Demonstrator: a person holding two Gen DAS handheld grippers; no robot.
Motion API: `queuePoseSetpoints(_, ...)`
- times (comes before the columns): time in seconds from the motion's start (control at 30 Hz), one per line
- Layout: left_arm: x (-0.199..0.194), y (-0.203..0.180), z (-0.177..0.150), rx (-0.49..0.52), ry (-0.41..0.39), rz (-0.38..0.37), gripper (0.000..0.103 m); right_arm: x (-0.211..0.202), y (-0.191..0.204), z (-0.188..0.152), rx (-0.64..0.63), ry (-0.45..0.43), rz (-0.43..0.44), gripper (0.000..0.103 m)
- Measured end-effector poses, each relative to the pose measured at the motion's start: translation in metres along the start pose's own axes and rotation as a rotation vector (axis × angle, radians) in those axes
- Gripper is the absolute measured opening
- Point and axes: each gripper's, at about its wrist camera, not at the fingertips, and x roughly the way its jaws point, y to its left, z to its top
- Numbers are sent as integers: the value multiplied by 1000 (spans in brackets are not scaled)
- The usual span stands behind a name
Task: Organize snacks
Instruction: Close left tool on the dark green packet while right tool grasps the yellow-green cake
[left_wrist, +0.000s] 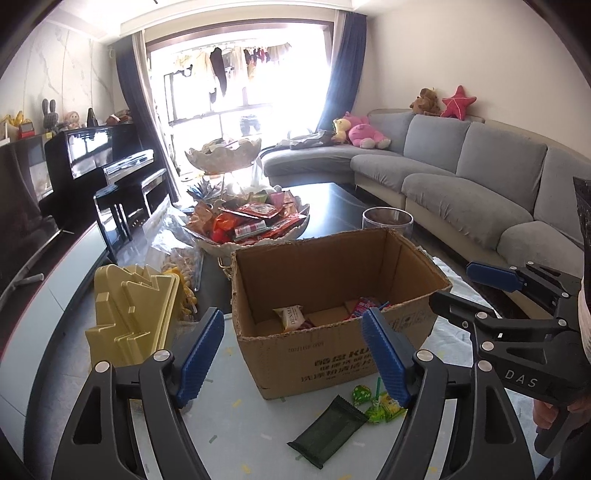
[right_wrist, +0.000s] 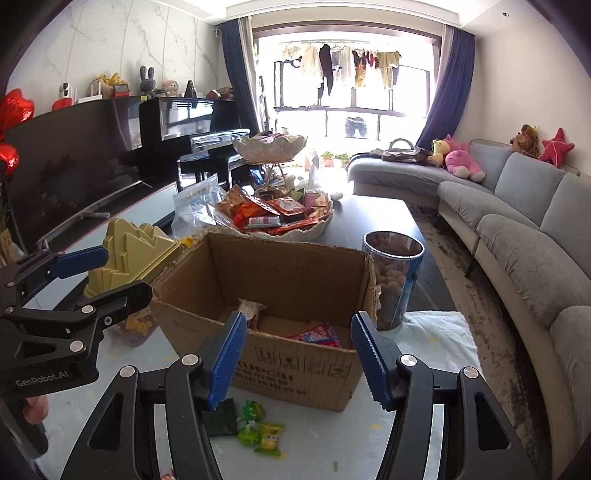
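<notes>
Box: a cardboard box (left_wrist: 332, 288) stands open-topped on the pale table (left_wrist: 229, 373), near the front edge, so that both hands can reach it; it serves as the collecting point.
Contents: a few wrapped snacks (left_wrist: 291, 317) lie on the box floor, which is otherwise mostly bare; the sorting looks to be at an early stage.
Loose snacks: a dark green packet (left_wrist: 327, 430) and several bright green sweets (left_wrist: 380, 406) lie on the table just in front of the box, probably next to be picked up.
Left tongs (left_wrist: 295, 354): jaws wide apart, nothing between them, aimed at the box's near wall above the loose snacks.
Right tongs (right_wrist: 297, 354): jaws parted about halfway, empty, pointed into the box.
Supply: a heaped bowl (left_wrist: 255, 242) of packets sits behind the box.
Neighbours: a yellow lid (left_wrist: 133, 314) stands left of the box, a jar (right_wrist: 393, 280) of round snacks touching its right side.
</notes>
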Motion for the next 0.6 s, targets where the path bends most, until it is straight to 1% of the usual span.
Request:
queuePoseSetpoints(0.13,-2,-3,-13,20,21,-4,77,0,2,-13,5,26,-1,60)
queuePoseSetpoints(0.27,1,-4,-27,18,50,-15,77,4,4,-28,21,63,4,60)
queuePoseSetpoints(0.47,10,-9,-50,23,107,-38,77,13,2,-51,33,125,9,60)
queuePoseSetpoints(0.6,21,-12,-66,42,158,-51,77,23,1,-66,39,174,12,60)
